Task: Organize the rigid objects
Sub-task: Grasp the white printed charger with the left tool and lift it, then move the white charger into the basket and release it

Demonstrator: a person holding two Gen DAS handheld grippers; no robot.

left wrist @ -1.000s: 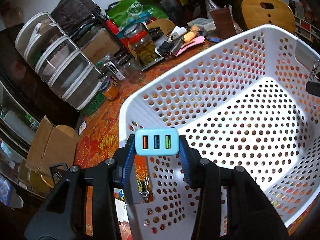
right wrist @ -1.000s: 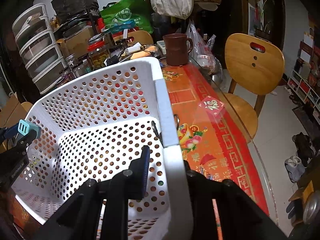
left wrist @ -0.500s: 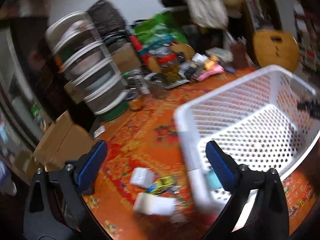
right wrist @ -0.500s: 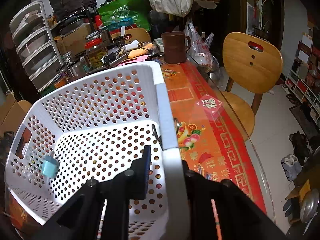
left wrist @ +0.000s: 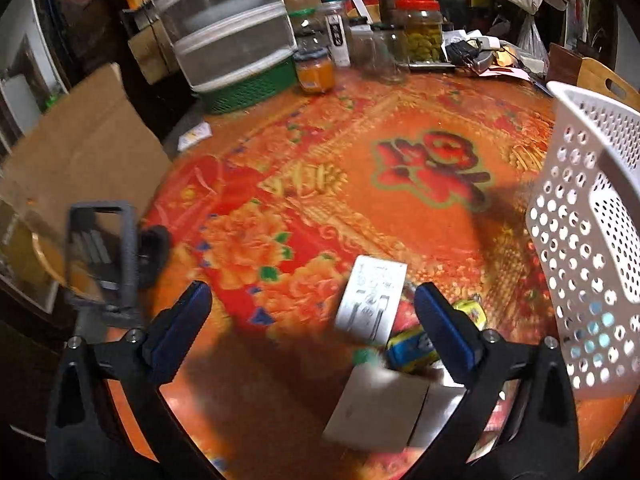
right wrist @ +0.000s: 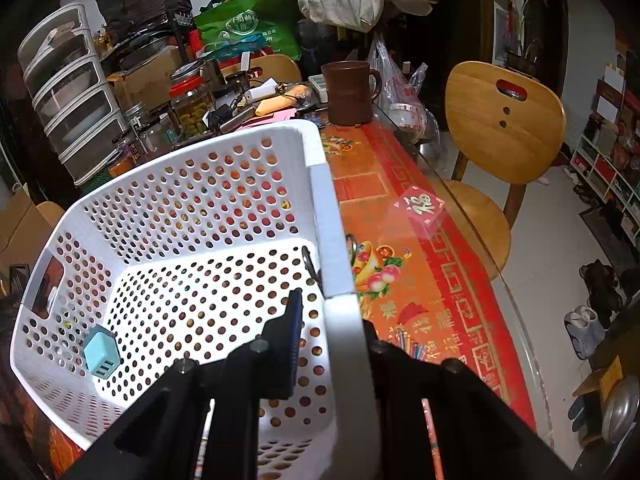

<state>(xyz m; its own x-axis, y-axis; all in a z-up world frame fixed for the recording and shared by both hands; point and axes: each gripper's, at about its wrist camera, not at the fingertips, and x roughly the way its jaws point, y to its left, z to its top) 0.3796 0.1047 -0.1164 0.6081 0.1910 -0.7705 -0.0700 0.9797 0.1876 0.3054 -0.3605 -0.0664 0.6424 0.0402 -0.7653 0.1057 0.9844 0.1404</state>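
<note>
Currently on the table: one white perforated basket (right wrist: 192, 208), holding a single item, a light-blue USB charger block (right wrist: 101, 354) lying on the basket floor near the left wall, just below the handle cut-out. The rest of the basket floor is bare.

Right gripper (right wrist: 332, 344): jaws pressed together on the basket's near right rim, one finger inside the wall, the other outside.

Left gripper (left wrist: 316, 320): jaws stand wide, easing slightly inward, nothing pinched between them. It hangs over the red-and-orange patterned tablecloth (left wrist: 320, 184), beside the basket's outer wall (left wrist: 576, 240), through whose holes the blue charger shows faintly.

Loose items under the left gripper, all blurred: a white printed card or packet (left wrist: 372, 304) lying flat between the fingers; a yellow-and-blue small object (left wrist: 412, 350) touching the right finger's inner side; a pale flat box (left wrist: 380, 408) nearer the camera.

Back edge of table: stacked clear drawer unit (left wrist: 228, 28) on a green base, several glass jars (left wrist: 420, 28), an orange-filled jar (left wrist: 316, 70), mixed clutter. A brown mug (right wrist: 348, 92) stands beyond the basket's far corner.

Open room: broad bare cloth between the loose items and the jars. Cardboard (left wrist: 80, 148) and a dark frame-like object (left wrist: 100, 256) sit at the left table edge. To the basket's right, a bare strip of cloth runs to the glass table edge, a wooden chair (right wrist: 504, 120) beyond.
</note>
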